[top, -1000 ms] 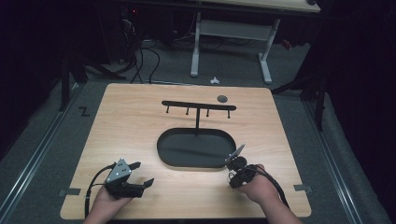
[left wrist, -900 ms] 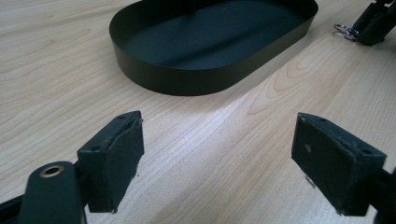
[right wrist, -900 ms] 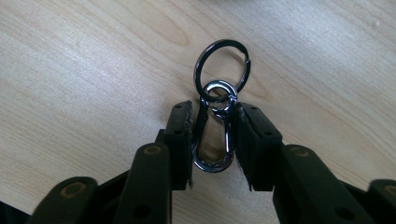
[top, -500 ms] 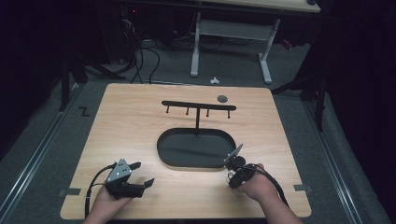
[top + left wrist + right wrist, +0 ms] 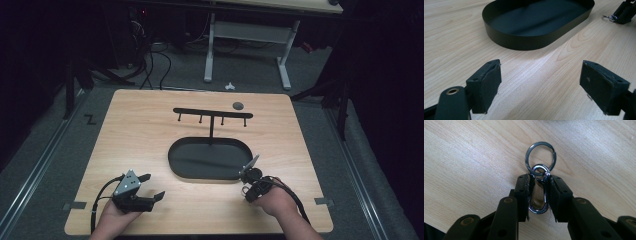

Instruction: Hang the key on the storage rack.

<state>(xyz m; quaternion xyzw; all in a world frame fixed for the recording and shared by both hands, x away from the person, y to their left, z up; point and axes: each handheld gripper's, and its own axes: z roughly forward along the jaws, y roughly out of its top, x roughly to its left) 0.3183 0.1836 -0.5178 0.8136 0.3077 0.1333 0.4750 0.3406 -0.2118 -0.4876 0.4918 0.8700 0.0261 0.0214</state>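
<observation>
- Keyring clip [image 5: 538,192], a small metal snap hook with a split ring [image 5: 540,156] hanging off its top loop, sits pinched between the jaws of the right hand-held gripper [image 5: 539,195], which is closed firmly on the hook's body
- From the right gripper view the ring dangles free past the jaw tips, just above the wooden table [image 5: 474,157]; whether it touches the wood I cannot tell
- In the high view that right hand-held gripper [image 5: 248,175] is low at the near right corner of the black oval tray [image 5: 175,150], just beside its rim, not over it
- The left hand-held gripper [image 5: 539,82] has its jaws wide apart with nothing between them, resting near the table's front edge, well apart from the clip
- Behind the tray rises a black rack [image 5: 212,113] with a row of small pegs, all of them bare as far as I can see
- My reading: the pickup is done, and the carry to a peg, likely, or into the tray is all left to do
</observation>
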